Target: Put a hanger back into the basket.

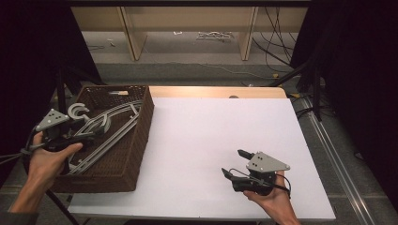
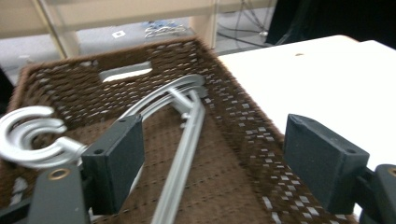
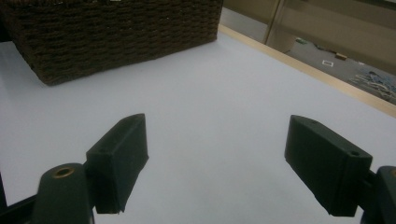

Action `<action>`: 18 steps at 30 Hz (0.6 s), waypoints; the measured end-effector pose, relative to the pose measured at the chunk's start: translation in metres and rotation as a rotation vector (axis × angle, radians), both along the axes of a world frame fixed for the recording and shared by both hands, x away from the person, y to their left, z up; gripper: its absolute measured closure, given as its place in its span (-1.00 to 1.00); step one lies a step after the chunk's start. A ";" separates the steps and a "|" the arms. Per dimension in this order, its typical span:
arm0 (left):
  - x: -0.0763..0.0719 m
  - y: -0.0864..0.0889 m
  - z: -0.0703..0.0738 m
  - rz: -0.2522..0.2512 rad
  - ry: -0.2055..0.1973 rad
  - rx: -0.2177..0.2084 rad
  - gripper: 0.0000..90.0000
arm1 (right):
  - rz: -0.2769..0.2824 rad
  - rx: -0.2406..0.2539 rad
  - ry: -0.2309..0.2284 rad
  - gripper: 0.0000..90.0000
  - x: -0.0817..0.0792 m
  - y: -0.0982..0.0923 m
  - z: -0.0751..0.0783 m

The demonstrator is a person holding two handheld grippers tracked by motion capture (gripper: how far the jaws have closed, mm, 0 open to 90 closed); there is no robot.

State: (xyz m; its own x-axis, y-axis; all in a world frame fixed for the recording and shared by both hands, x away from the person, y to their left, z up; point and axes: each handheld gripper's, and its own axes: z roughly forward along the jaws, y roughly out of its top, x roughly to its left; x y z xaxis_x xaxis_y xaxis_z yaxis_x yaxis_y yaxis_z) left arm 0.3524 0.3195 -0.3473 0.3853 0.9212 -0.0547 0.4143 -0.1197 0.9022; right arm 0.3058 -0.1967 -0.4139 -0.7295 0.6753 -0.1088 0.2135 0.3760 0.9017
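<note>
In the high view, a brown woven basket [image 1: 123, 154] is seen at the left edge of the white table [image 1: 211, 140]. Grey hangers [image 1: 101, 138] are laid inside it, their long bars slanting across the floor of the basket, with a hook [image 1: 77, 111] near the far left corner. The left hand-held gripper [image 1: 91, 132] is held over the basket's left half, just above the hangers, its jaws pointing to the right. The right hand-held gripper [image 1: 234, 163] is held low over the near right part of the table, well apart from the basket, with its jaws spread.

In the left gripper view, the left hand-held gripper [image 2: 212, 154] is seen with its jaws wide apart and nothing pressed between the pads. The hangers [image 2: 182, 140] are seen below and beyond the jaws, on the basket [image 2: 238, 126] floor, and the hook [image 2: 30, 137] curls at the left. The picture is somewhat blurred, so whether the left pad touches the hook's stem cannot be told.

In the right gripper view, the right hand-held gripper [image 3: 215, 163] is shown wide open over bare table [image 3: 210, 93], with nothing between the jaws. The basket [image 3: 116, 32] wall is seen at the far upper left.
</note>
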 end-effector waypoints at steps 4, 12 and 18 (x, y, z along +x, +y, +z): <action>-0.012 -0.015 0.004 -0.052 -0.021 -0.001 -0.57 | 0.005 0.010 0.007 -0.51 0.000 0.001 0.000; -0.027 -0.042 0.002 -0.119 -0.062 -0.036 -0.57 | -0.007 0.016 0.003 -0.54 -0.002 0.000 0.001; -0.033 -0.058 -0.001 -0.158 -0.091 -0.071 -0.57 | -0.023 0.035 -0.001 -0.58 -0.003 -0.001 0.002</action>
